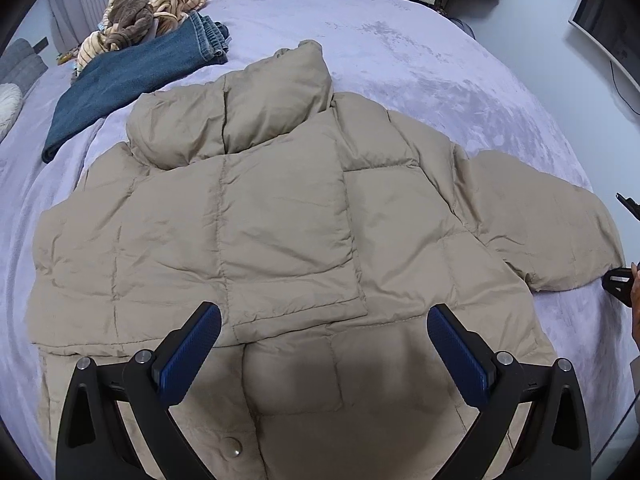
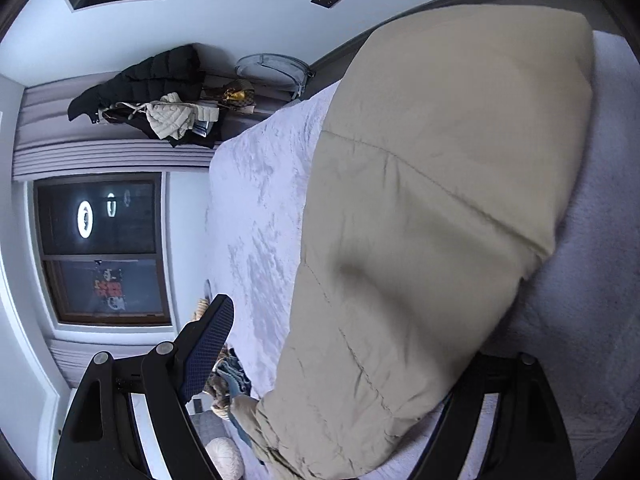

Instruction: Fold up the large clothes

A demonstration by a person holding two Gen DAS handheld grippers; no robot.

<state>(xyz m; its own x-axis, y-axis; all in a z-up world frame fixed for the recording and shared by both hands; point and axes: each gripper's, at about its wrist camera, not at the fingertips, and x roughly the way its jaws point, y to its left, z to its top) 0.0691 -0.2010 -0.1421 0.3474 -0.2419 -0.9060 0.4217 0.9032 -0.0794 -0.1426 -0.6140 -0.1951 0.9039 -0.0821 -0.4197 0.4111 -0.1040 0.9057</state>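
Tan puffer jacket [image 1: 280, 216] lies spread flat on the lilac bedspread [image 1: 400, 40], collar at the far end, hem nearest the left camera. One sleeve is folded across the jacket's front; the other sleeve [image 1: 552, 220] lies out to the jacket's right side on the bedspread.

Left gripper [image 1: 324, 340] hovers over the jacket's hem, fingers wide apart, nothing between the blue pads [image 1: 192, 356]. A snap button [image 1: 233, 449] shows on the jacket just below it.

Right gripper [image 2: 360, 360] sits at the end of the outstretched sleeve. One finger [image 2: 208, 348] shows clear above the cloth; the other is hidden beneath the sleeve. Fingers apart, sleeve cloth lying between them, not clamped.

Beyond the jacket's collar, to its left: folded jeans [image 1: 128, 80], then a heap of striped clothes [image 1: 156, 8].
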